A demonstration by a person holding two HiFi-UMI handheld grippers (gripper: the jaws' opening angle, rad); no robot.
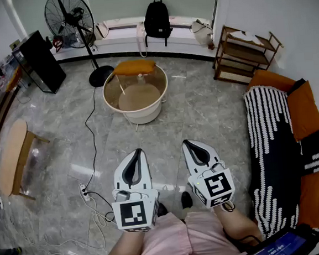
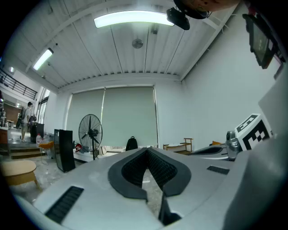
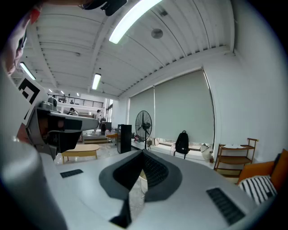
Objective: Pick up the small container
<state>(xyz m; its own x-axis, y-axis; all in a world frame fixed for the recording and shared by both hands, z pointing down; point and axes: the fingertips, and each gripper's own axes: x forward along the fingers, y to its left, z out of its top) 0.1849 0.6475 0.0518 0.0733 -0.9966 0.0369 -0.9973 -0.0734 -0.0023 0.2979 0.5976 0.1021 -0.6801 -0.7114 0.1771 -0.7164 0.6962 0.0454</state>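
A round white tub (image 1: 108, 101) stands on the grey tiled floor ahead of me, with brownish filling inside. An orange piece (image 1: 135, 67) lies across its far rim. A small pale object (image 1: 140, 78) stands at the tub's far side; I cannot tell what it is. Both grippers hover low over my lap, well short of the tub and pointing toward it. My left gripper (image 1: 138, 152) is shut with nothing between its tips, as the left gripper view (image 2: 146, 149) confirms. My right gripper (image 1: 186, 144) (image 3: 143, 153) is likewise shut and holds nothing.
A standing fan (image 1: 71, 15) and a black box (image 1: 38, 61) stand at the back left. A backpack (image 1: 157, 19) rests on the ledge and a wooden shelf (image 1: 244, 53) is at the right. The striped sofa (image 1: 275, 153) is at my right, a wooden bench (image 1: 11, 158) at my left. Cables and a power strip (image 1: 85, 189) lie near my feet.
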